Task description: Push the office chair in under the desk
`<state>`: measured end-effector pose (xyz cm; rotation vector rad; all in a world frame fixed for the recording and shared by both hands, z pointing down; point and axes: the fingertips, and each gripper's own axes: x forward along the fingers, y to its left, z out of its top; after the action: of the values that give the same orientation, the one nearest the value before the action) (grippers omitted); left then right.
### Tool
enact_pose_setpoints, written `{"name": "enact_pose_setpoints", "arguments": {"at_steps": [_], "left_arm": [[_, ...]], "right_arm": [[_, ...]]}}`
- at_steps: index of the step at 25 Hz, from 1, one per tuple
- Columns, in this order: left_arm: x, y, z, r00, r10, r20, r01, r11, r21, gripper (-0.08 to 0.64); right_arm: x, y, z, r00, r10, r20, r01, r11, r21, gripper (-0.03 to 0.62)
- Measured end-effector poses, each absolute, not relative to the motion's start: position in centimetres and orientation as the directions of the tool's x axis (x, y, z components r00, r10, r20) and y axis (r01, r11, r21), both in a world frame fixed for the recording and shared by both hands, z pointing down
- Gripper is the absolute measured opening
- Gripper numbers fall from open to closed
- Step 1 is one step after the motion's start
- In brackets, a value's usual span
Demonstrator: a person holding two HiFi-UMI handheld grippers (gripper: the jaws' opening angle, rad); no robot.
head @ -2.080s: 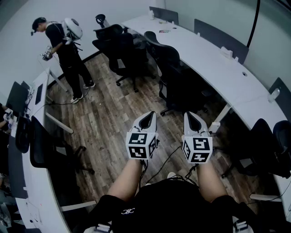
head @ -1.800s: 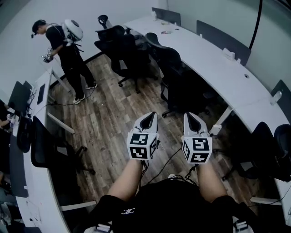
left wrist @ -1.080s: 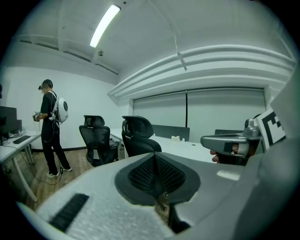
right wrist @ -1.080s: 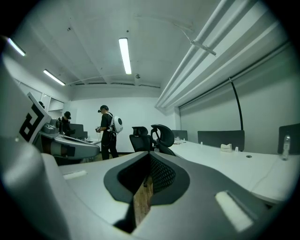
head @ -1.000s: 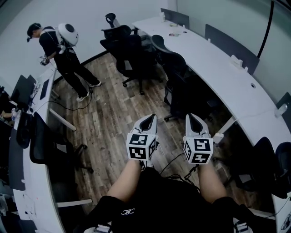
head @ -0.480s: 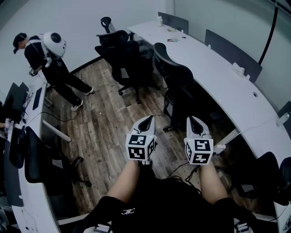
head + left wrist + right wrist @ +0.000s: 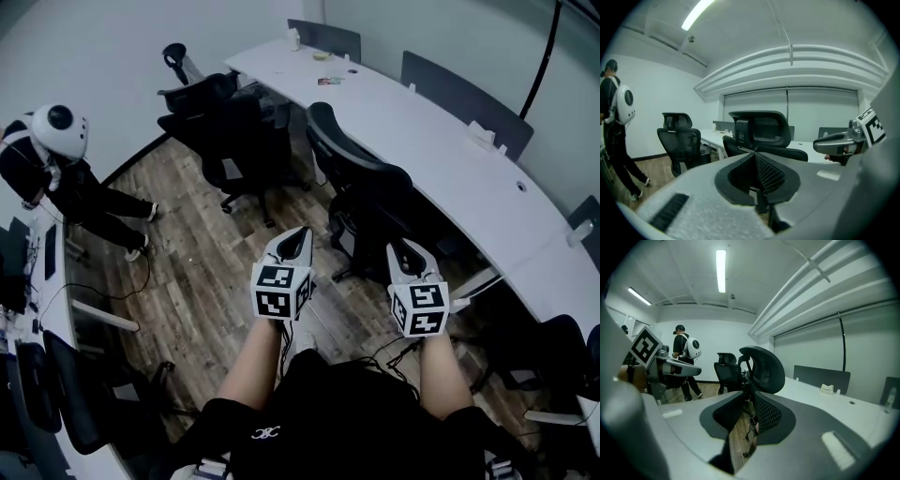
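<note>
A black office chair (image 7: 361, 192) with a curved headrest stands on the wood floor, pulled out from the long white curved desk (image 7: 441, 150). Both grippers are held out in front of me, just short of the chair. My left gripper (image 7: 297, 236) is shut and empty; its own view shows the chair's headrest (image 7: 761, 131) straight beyond the jaws. My right gripper (image 7: 404, 251) is opening, a narrow gap showing between its jaws (image 7: 745, 423) with nothing in it. The right gripper view has the headrest (image 7: 765, 367) close ahead.
More black chairs (image 7: 225, 122) stand further back by the desk's far end. A person with a white backpack (image 7: 58, 164) stands at the left beside a second desk (image 7: 42, 281). Grey divider panels (image 7: 455, 89) line the desk's far side. Another chair (image 7: 553, 352) sits at the right.
The chair has come closer and more central in the head view. The person at the left has shifted toward the frame's edge. My grippers kept their side-by-side pose.
</note>
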<state>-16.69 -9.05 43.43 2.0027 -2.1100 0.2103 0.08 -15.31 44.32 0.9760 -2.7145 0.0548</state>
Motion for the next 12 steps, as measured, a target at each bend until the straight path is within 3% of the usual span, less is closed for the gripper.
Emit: {"name": "enact_pose_setpoints", "arguments": {"at_steps": [4,8,12], "left_arm": [[-20.7,-12.8,43.0,0.022,-0.967,0.255,-1.000,-0.025,-0.006,0.008],[-25.2,-17.2,41.9,0.073,-0.977,0.199,-0.973,-0.113,-0.199,0.009],[-29.0,-22.1,42.3,0.179,-0.958,0.225,-0.906,-0.249,-0.341,0.091]], "right_arm": [[-0.6,-18.4,44.6,-0.694,-0.665,0.276,-0.675,0.734,0.070,0.122],[-1.0,-20.5,46.1,-0.644,-0.681,0.348,-0.687,0.715,0.128,0.197],[-1.2,-22.6,47.7,-0.540,-0.736,0.408,-0.724,0.654,0.221,0.233]]}}
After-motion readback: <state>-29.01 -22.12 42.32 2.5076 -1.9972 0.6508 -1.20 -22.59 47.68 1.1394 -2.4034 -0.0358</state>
